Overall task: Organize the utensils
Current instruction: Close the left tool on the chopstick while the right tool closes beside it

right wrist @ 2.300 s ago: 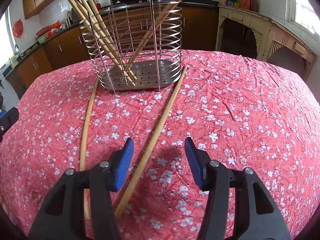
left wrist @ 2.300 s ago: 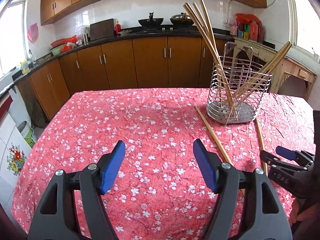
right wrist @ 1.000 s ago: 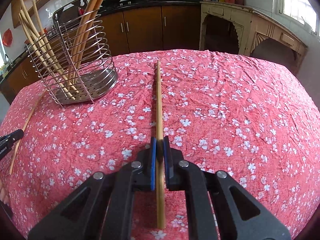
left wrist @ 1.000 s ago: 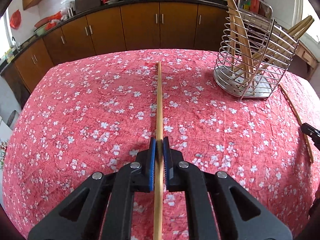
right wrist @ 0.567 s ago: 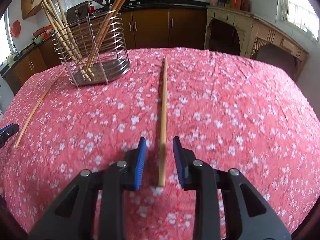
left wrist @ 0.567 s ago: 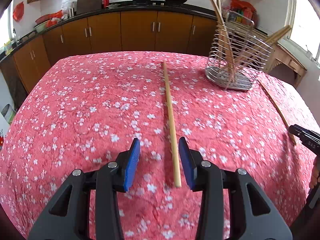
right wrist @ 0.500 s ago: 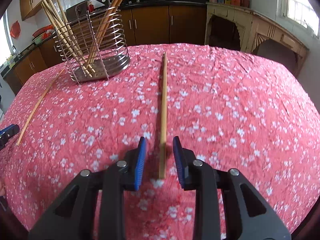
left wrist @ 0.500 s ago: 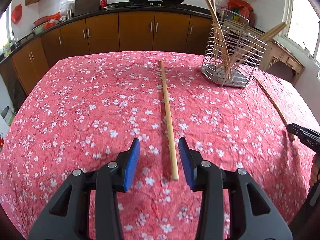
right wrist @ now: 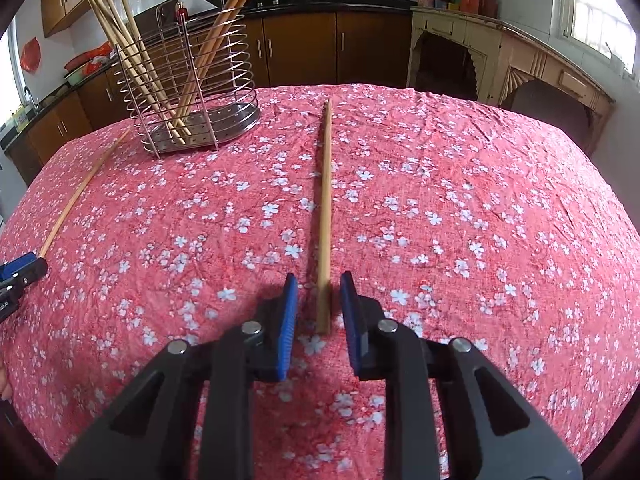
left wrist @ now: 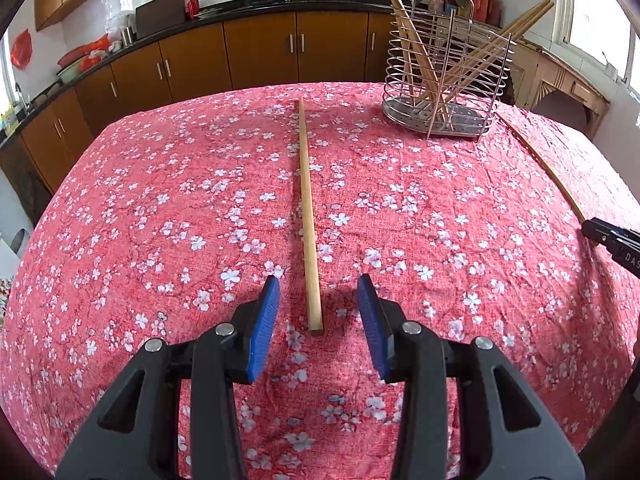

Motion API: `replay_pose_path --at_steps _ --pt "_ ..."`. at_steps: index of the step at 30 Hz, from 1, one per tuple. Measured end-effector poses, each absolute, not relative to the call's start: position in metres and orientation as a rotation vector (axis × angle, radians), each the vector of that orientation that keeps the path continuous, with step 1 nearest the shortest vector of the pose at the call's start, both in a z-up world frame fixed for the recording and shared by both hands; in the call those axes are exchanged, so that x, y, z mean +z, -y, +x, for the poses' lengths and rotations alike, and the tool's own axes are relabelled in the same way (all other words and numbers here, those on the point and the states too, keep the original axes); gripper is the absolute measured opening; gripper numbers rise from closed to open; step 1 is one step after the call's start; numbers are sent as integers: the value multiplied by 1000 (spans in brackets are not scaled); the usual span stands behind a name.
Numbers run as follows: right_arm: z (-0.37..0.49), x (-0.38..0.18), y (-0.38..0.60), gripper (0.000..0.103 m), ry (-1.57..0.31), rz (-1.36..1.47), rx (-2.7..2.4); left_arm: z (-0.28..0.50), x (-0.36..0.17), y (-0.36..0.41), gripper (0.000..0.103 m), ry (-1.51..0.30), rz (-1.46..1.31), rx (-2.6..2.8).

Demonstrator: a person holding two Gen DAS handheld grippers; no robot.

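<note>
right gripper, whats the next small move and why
Probably finish closing the right gripper on the near end of the chopstick. Its jaws are closing with that end between the blue pads, not yet pressed, and the stick lies flat on the tablecloth, right of the wire holder.

L tool (left wrist: 318, 312) agape, R tool (right wrist: 318, 310) closing, apparently ungripped.

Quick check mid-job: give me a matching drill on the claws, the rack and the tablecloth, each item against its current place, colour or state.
1. left claw
2. right claw
3. wire rack
4. tablecloth

a. red with white blossoms
b. holds several upright chopsticks
c. open, a chopstick lying between its pads
d. closing, pads either side of a chopstick, not touching

Pairs: 1-c, 2-d, 3-b, 4-a
</note>
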State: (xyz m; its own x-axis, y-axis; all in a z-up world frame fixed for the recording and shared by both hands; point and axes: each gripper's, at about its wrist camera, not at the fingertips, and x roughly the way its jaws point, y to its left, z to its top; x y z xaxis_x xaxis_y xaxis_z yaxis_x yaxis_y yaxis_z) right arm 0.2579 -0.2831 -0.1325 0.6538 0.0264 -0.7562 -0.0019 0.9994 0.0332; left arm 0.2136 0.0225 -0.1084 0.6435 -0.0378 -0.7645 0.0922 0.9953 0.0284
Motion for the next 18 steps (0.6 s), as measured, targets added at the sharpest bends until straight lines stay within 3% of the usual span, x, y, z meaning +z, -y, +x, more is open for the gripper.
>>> replay_pose_path --at_steps 18 --pt "251 -133 287 22 -851 30 16 205 -110 -22 38 -858 53 -83"
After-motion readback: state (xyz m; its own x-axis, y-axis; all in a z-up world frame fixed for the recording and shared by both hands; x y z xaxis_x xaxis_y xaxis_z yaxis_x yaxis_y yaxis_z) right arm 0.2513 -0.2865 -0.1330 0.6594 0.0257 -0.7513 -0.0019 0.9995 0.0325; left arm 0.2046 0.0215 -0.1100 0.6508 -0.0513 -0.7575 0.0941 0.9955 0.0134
